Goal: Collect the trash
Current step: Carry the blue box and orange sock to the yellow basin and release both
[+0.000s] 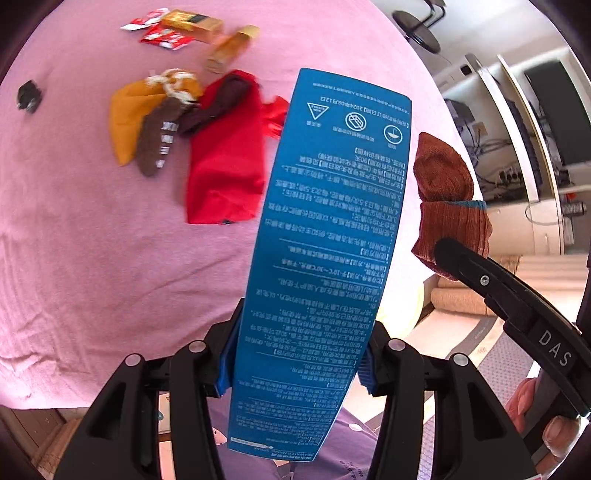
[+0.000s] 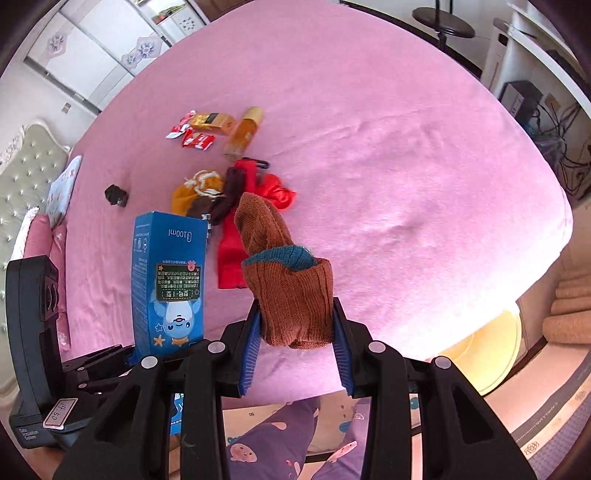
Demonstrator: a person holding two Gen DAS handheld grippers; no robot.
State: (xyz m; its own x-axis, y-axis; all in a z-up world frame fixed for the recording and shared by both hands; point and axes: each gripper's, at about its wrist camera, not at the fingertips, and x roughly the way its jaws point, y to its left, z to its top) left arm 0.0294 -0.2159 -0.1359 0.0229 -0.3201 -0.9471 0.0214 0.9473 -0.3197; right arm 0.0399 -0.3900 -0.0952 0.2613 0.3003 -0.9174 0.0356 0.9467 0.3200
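Observation:
My left gripper point(image 1: 295, 354) is shut on a tall blue carton point(image 1: 325, 240), held upright above the pink bed; the carton also shows in the right wrist view point(image 2: 168, 280). My right gripper point(image 2: 295, 350) is shut on a brown sock with a teal cuff point(image 2: 291, 291), also seen in the left wrist view point(image 1: 447, 199). On the bed lie red snack wrappers point(image 1: 162, 37), an orange-gold box point(image 1: 194, 24), an amber bottle point(image 1: 231, 48) and a small black object point(image 1: 28, 96).
A pile of clothes lies mid-bed: an orange cloth point(image 1: 129, 118), dark brown socks point(image 1: 159, 140) and a red garment point(image 1: 225, 162). The pink bed sheet point(image 2: 406, 166) fills both views. A padded headboard point(image 2: 22, 177) and pillows are at left; a desk with cables point(image 2: 554, 122) at right.

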